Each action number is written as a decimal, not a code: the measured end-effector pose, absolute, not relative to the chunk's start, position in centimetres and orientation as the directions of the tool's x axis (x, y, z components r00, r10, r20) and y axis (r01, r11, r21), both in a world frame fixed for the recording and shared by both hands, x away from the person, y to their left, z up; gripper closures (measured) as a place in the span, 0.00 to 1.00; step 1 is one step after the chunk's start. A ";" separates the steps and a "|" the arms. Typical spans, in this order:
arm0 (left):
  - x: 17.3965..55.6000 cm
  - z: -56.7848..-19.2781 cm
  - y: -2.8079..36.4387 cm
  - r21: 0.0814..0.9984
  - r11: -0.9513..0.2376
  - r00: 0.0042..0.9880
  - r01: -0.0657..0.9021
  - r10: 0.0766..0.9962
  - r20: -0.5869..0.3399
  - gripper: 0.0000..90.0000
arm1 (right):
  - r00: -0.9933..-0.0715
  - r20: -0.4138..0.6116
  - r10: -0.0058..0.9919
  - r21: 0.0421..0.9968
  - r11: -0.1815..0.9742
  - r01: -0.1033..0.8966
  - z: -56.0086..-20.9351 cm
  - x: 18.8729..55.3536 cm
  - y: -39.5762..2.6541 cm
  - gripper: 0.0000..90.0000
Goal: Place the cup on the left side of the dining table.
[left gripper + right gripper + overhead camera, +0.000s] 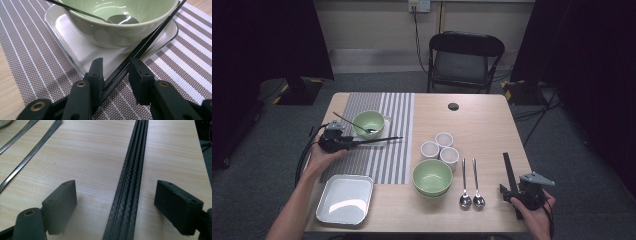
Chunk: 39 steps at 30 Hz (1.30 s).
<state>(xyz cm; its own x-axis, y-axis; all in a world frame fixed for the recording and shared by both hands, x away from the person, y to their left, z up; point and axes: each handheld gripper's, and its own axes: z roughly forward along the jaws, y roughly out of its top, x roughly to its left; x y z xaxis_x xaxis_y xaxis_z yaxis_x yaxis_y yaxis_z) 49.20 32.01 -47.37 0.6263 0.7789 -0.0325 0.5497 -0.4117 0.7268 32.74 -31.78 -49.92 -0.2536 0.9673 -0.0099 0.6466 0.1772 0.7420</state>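
Observation:
Black chopsticks (147, 42) run between the jaws of my left gripper (116, 62) and lean on the rim of a white tray (75, 50). They lie close against the left pad, with a small gap to the right pad, so the gripper is open. The tray holds a green bowl (368, 121) with a spoon (82, 13) in it. My left gripper (352, 143) sits at the striped placemat's (387, 160) left edge. My right gripper (511, 189) stands open near the table's front right. A second black pair of chopsticks (130, 182) lies flat on the wood between its wide-apart pads.
Three white cups (439, 147) cluster mid-table. In front of them sit another green bowl (432, 177) and two spoons (471, 187). A white square plate (344, 198) lies at the front left. A black chair (464, 60) stands behind the table.

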 end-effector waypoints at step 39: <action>47.1 -48.0 32.3 0.730 -0.397 0.663 0.557 0.742 -0.102 0.59 | -0.251 -0.009 0.968 0.742 0.175 0.647 -49.9 32.7 -31.7 0.19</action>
